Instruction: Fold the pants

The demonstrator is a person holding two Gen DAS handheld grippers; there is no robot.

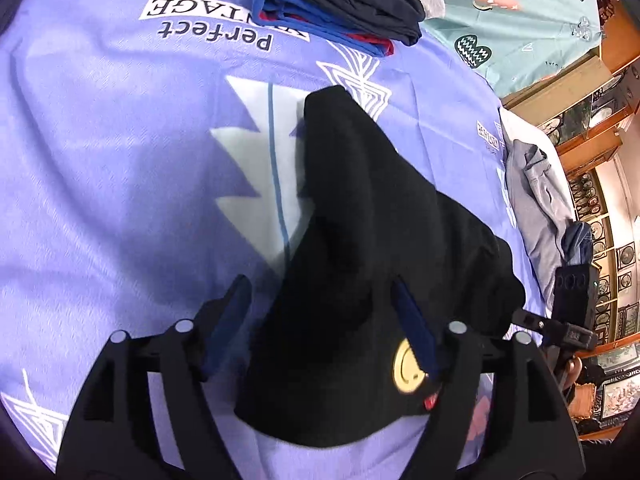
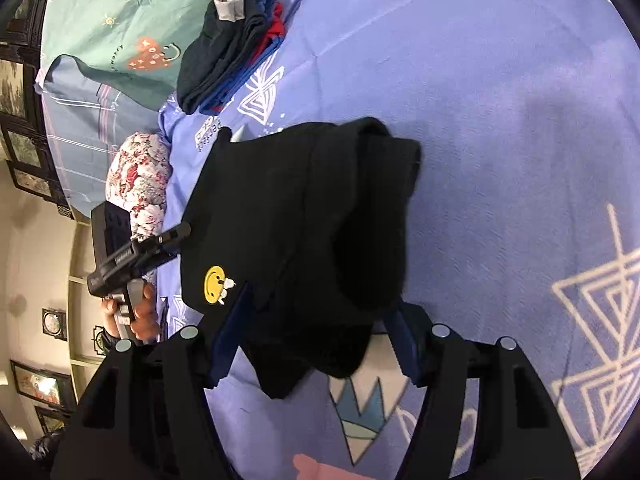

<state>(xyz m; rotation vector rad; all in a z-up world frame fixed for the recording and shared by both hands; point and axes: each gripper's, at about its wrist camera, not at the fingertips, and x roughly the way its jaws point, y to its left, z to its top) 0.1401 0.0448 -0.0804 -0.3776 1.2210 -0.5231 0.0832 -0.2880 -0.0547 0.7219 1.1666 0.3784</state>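
Note:
The black pants lie folded into a thick bundle on the purple bedsheet, with a yellow smiley patch near one corner. My left gripper is open low over that end; its left pad stands clear of the cloth and its right pad sits by the patch. In the right wrist view the same pants and smiley patch show. My right gripper is open astride the bundle's near edge, the cloth loose between its fingers. A hand holds the left gripper at that view's left.
A stack of folded dark, blue and red clothes lies further up the bed. A teal duvet and a floral pillow lie beyond it. A grey garment sits at the bed's edge by wooden shelving.

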